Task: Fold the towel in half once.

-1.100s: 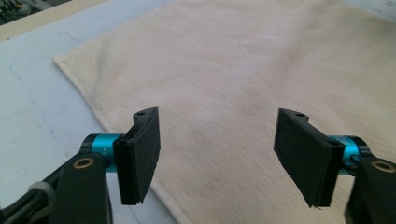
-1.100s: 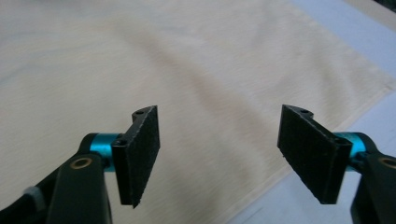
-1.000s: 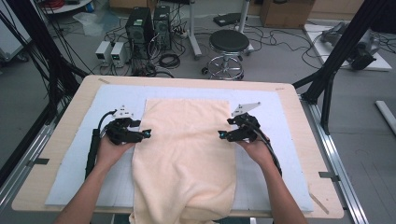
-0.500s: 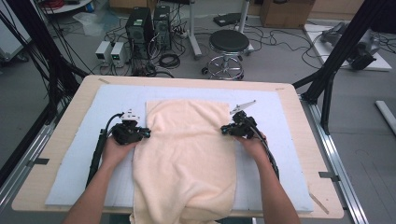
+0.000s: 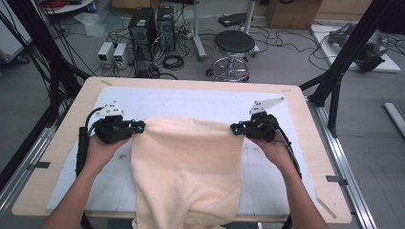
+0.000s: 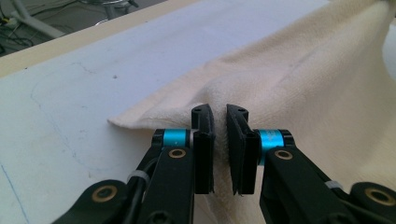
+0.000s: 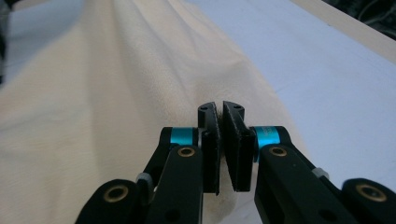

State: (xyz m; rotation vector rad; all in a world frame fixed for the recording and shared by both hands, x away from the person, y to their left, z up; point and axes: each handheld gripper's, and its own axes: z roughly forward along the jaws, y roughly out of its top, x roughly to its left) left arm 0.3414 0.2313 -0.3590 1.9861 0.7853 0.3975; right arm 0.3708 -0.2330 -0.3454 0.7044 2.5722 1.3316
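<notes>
My left tool (image 5: 138, 127) and right tool (image 5: 235, 128) have just closed, each clamped on a far corner of the cream terry-cloth towel (image 5: 186, 167), seemingly raised off the pale blue-covered tabletop (image 5: 191, 100), its near end draping over the edge.

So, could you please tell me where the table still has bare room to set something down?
The blue mat is bare in a strip between the towel's far edge and the table's far rim. The near-left and near-right corners beside the forearms are bare too. The middle is crowded: both tongs clamp the towel.
</notes>
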